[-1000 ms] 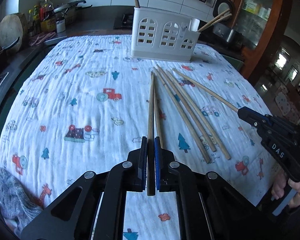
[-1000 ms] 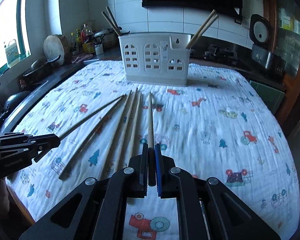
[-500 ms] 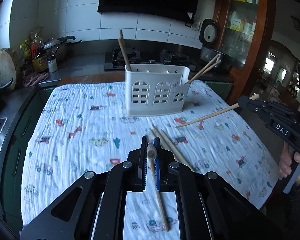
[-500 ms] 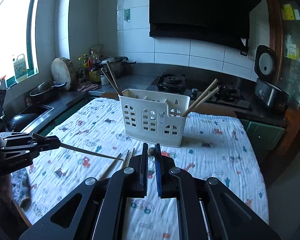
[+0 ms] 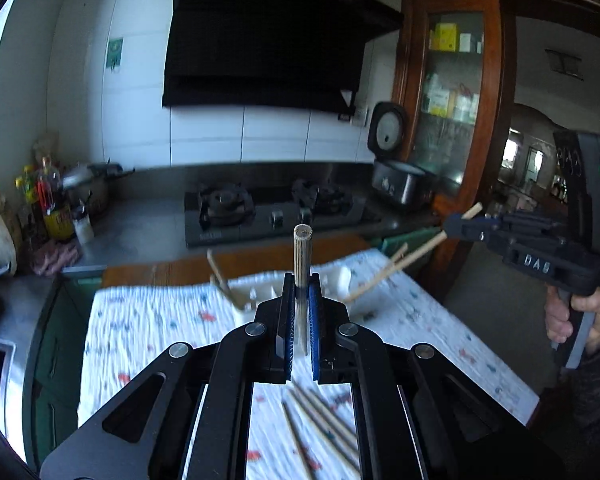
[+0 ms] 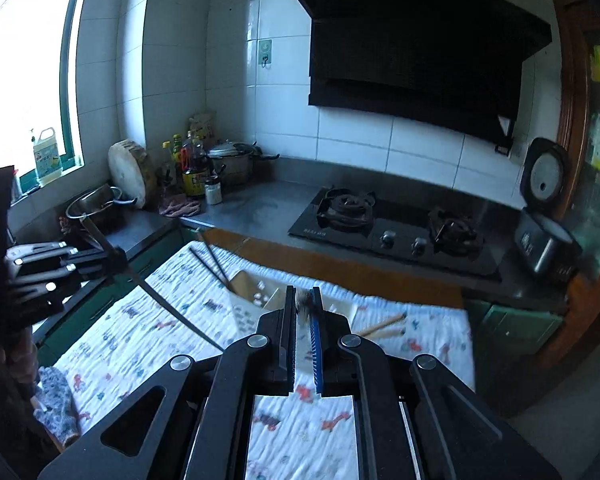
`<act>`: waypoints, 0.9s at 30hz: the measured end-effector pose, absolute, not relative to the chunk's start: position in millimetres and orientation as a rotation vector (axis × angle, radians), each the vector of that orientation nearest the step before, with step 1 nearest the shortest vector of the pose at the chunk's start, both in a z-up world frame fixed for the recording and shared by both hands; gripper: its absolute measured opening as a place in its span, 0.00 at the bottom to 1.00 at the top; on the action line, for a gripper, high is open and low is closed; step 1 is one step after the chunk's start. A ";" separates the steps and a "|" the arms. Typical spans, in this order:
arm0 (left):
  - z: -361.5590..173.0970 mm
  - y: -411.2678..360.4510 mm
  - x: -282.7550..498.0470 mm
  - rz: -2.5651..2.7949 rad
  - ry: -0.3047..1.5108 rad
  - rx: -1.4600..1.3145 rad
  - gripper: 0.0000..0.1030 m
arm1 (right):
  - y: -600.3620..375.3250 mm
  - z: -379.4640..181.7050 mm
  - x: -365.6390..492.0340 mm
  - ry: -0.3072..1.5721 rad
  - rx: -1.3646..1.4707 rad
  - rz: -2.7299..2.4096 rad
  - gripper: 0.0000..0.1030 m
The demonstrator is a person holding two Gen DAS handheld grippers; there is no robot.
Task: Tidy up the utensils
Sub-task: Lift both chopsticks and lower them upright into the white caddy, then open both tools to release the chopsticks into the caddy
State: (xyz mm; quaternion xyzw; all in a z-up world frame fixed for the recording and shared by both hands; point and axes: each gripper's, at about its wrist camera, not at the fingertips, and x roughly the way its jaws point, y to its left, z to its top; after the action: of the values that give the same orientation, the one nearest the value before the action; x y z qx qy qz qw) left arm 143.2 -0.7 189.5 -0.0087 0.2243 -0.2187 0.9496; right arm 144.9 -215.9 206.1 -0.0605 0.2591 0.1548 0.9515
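Note:
My left gripper [image 5: 300, 300] is shut on a wooden chopstick [image 5: 302, 256] that stands upright with its end toward the camera. My right gripper [image 6: 304, 304] is shut on another chopstick [image 6: 303, 303], seen end-on. Both are held high above the table. The white utensil holder [image 5: 260, 290] sits below, with chopsticks leaning in it, and shows blurred in the right wrist view [image 6: 256, 292]. Several loose chopsticks [image 5: 320, 424] lie on the patterned cloth [image 5: 148, 320]. The right gripper also shows in the left wrist view [image 5: 458, 224], holding its chopstick slanted down toward the holder.
A gas stove [image 6: 392, 232] and steel counter lie behind the table. A rice cooker [image 6: 548, 240] stands at the right, bottles and a pot [image 6: 228, 164] at the left. A grey glove [image 6: 56, 400] lies on the cloth's near left corner.
Both grippers have lifted their chopsticks off the cloth, risen and tilted up over the holder. The view now looks at the stove and wall.

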 end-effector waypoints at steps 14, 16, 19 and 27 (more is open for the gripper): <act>183.5 -6.7 243.3 -0.303 0.527 -0.038 0.05 | -213.3 188.4 213.2 0.594 -0.107 0.258 0.06; 170.8 -6.4 256.0 -0.312 0.570 -0.054 0.05 | -212.3 179.9 221.0 0.616 -0.099 0.263 0.06; 151.7 -4.0 266.9 -0.315 0.610 -0.056 0.05 | -210.7 165.3 229.9 0.646 -0.095 0.265 0.06; 127.9 -7.2 270.8 -0.314 0.649 -0.014 0.06 | -215.7 131.5 245.6 0.710 -0.062 0.261 0.07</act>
State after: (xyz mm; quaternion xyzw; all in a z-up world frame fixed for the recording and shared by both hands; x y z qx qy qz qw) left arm 270.8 -7.2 127.9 -0.0068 0.3177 -0.1537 0.9356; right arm 245.6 -215.7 131.5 -0.0305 0.3464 0.1272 0.9289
